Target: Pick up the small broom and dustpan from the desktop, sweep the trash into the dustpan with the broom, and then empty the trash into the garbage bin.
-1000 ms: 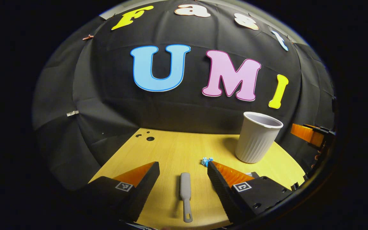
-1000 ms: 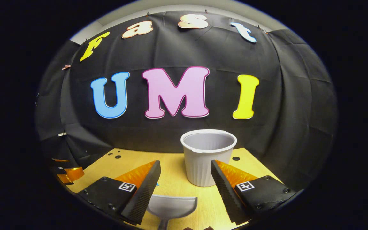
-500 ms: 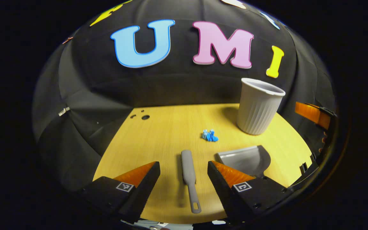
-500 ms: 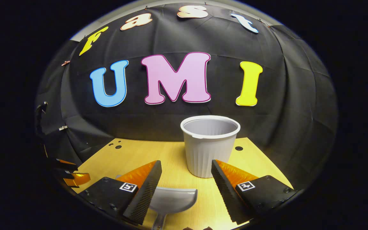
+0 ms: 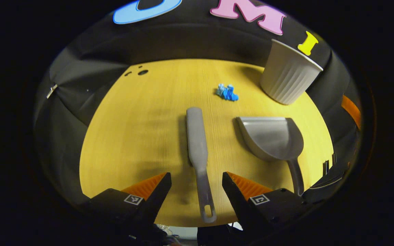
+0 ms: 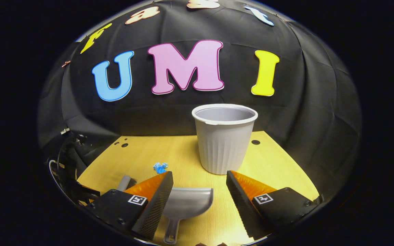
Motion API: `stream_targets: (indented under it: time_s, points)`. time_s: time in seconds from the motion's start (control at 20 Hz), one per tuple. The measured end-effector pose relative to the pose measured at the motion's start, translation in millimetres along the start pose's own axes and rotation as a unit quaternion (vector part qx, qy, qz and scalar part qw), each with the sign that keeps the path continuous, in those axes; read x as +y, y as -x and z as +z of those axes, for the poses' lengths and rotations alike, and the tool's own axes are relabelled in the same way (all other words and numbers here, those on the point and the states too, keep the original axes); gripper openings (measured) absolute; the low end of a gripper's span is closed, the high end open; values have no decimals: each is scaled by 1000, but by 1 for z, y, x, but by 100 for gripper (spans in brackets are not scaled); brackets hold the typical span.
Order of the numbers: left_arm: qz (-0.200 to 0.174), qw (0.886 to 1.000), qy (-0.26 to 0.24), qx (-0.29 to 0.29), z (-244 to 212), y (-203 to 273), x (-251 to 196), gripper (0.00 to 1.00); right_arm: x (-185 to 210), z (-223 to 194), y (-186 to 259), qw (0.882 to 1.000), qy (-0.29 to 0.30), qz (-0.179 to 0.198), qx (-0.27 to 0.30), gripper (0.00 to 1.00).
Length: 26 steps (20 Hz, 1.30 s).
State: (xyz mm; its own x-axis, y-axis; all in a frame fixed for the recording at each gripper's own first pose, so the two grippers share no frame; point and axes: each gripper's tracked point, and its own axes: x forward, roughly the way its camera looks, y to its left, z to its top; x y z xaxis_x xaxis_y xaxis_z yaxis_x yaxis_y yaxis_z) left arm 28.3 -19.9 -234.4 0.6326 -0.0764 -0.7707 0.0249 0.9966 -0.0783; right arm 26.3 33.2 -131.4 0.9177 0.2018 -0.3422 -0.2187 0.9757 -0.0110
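The broom [image 5: 197, 147] handle lies between the left gripper's [image 5: 197, 184] parted jaws.

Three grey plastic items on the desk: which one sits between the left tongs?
The broom: its handle runs between the open left tongs. Dustpan and bin lie off right.

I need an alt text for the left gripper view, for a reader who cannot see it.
The open left gripper hovers above a grey plastic broom lying on a yellow wooden desktop. Beside it lies a grey plastic dustpan; beyond them are a blue crumpled scrap and a grey ribbed bin.
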Motion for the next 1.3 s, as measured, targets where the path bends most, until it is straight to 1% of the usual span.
stream_targets:
  time_s: [0.25,0.4,0.55,0.6,0.65,0.7,0.75,0.8,0.85,0.9,1.0,1.15,1.2,1.25,1.3]
  points:
    - [24,997,-22,63,-10,-35,7,97,0,-18,-11,999,-2,17,31,97]
    - [35,995,-7,96,-14,-51,10,96,0,-30,-19,998,-2,33,53,97]
    - [32,990,19,133,-22,-63,6,94,2,-40,-31,996,15,61,71,98]
    - [31,989,27,140,-24,-65,6,88,2,-43,-32,995,17,70,76,98]
    - [32,990,33,133,-17,-64,6,83,4,-47,-34,993,15,79,82,97]
    - [31,990,33,134,-18,-67,6,76,4,-51,-35,992,11,85,89,98]
    - [30,989,31,140,-17,-67,4,75,4,-54,-35,991,7,89,96,99]
    - [27,989,26,146,-19,-67,3,73,4,-56,-34,991,3,90,102,91]
    - [25,988,18,150,-19,-68,2,69,4,-58,-34,990,-1,89,107,99]
    - [23,988,9,153,-17,-69,1,52,4,-59,-35,990,-5,87,112,99]
    - [24,987,6,157,-16,-70,1,31,7,-64,-35,989,-15,82,126,99]
    - [12,990,0,144,-13,-71,1,29,11,-76,-31,984,-25,74,158,99]
    - [1,991,0,135,-11,-70,1,27,14,-81,-30,982,-29,72,171,99]
    - [-16,992,2,125,-8,-70,-2,28,17,-85,-28,980,-34,70,186,99]
    - [-27,993,8,117,-7,-69,-3,24,19,-91,-26,977,-35,66,200,99]
